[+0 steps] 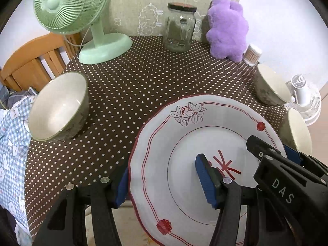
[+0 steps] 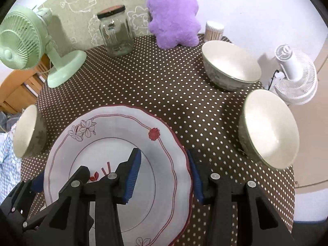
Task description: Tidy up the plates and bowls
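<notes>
A white plate (image 1: 184,143) with red rim lines and flowers lies on the polka-dot table near its front edge. My left gripper (image 1: 164,182) is open and straddles the plate's left rim, one pad above the plate, one outside it. My right gripper (image 2: 164,176) is open and straddles the plate's right rim (image 2: 180,143). It shows in the left wrist view (image 1: 272,153) over the plate's right side. One grey-green bowl (image 1: 59,106) stands at the left. Two more bowls (image 2: 229,63) (image 2: 268,127) stand at the right.
At the table's back stand a green fan (image 1: 82,16), a glass jar (image 1: 180,26), a purple plush toy (image 1: 227,26) and a cup of toothpicks (image 2: 214,30). A white fan (image 2: 295,75) sits beyond the right edge. A wooden chair (image 1: 34,61) is at the left.
</notes>
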